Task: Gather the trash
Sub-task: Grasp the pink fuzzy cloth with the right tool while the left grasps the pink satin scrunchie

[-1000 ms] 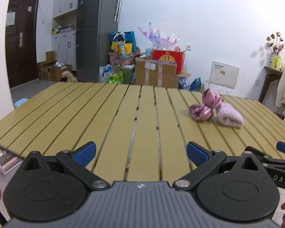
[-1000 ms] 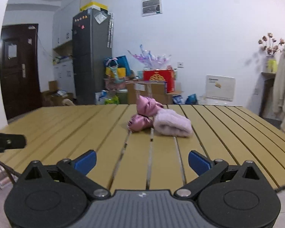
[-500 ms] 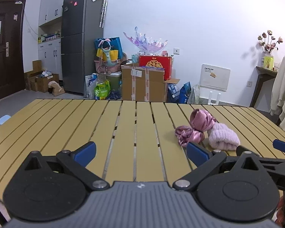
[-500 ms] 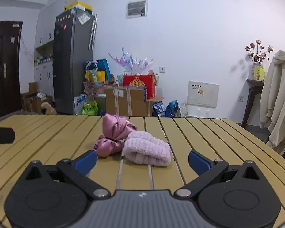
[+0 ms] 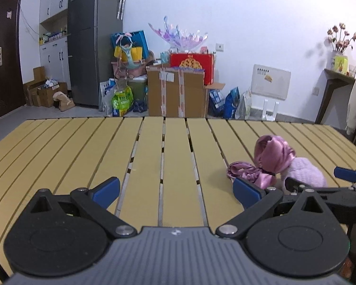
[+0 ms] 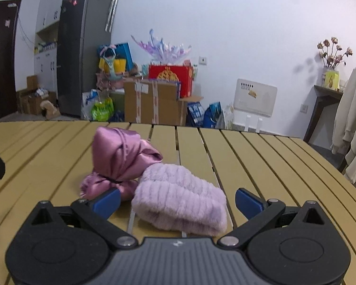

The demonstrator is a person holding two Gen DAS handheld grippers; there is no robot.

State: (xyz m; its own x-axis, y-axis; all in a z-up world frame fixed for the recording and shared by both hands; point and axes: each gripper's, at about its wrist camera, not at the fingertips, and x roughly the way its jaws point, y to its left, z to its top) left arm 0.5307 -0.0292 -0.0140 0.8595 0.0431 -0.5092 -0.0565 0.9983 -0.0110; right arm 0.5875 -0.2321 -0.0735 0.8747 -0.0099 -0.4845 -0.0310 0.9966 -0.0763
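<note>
Right hand-held gripper [image 6: 176,201] was spread wide, its blue fingertips flanking the fuzzy lilac bundle [image 6: 180,207] on the yellow slatted table [image 6: 261,166]. A pink satin bundle [image 6: 121,159] lay touching it on the left. Left hand-held gripper [image 5: 175,188] was spread over bare slats, holding nothing.

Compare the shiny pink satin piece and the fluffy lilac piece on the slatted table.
The satin piece is glossy, smooth and deeper pink; the fluffy piece is matte, ribbed plush and paler lilac. The satin piece is cinched by a dark band and stands up in a peak; the fluffy piece lies low and folded. The fluffy piece sits between the right gripper's open fingers; the satin piece lies further left. Both rest touching on the table.
</note>
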